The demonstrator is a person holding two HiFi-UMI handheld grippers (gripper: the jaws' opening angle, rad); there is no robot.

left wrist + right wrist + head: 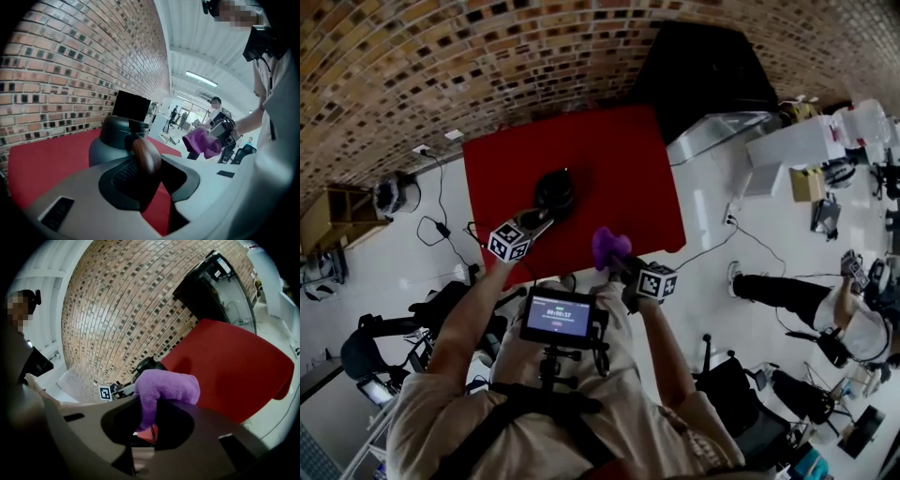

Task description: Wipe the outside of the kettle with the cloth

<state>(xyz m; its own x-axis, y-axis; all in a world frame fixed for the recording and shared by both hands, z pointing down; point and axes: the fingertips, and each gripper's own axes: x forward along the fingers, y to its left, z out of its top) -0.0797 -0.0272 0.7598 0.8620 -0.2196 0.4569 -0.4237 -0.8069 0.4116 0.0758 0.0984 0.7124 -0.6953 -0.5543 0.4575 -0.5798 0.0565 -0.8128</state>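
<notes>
A dark round kettle [555,192] stands on the red table [628,159], near its front left. In the left gripper view its grey-green body [110,138] lies just ahead, and its brown wooden handle [146,157] sits between the jaws. My left gripper [542,217] is shut on that handle. My right gripper [622,262] hovers over the table's front edge, right of the kettle and apart from it, shut on a bunched purple cloth [609,247]. The cloth [166,387] sticks up out of the jaws in the right gripper view, with the kettle [149,365] behind it.
A brick wall [487,56] runs behind the table. A black cabinet [703,66] stands at the table's back right. Cables [436,225] trail over the white floor on the left. A seated person [806,295] and equipment are on the right.
</notes>
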